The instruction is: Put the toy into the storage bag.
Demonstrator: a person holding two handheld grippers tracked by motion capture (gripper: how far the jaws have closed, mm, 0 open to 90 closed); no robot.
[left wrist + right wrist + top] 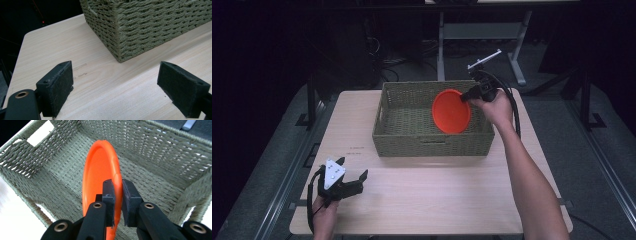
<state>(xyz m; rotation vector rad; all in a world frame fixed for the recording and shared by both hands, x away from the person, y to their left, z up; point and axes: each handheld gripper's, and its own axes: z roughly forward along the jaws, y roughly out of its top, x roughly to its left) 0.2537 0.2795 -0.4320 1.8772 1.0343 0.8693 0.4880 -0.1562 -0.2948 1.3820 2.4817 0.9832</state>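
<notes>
Orange plate (451,111), on edge, clamped at its rim by the right gripper (466,98), hangs inside the woven basket (432,145) at frame centre (left gripper (348,175), fingers apart, rests lower left).

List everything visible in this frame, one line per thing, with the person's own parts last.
plate: 1, orange, held on edge over the basket's inside, rim pinched by the right gripper.
basket: 1, olive-green woven, far middle of the table.
table: 1, light wood.
metal frame: 1, grey, on the floor behind the table.
left gripper: 1, black, jaws wide apart, near left of the table, holding nothing.
right gripper: 1, black, shut on the plate.
forearms: 2, entering from the bottom edge.
</notes>
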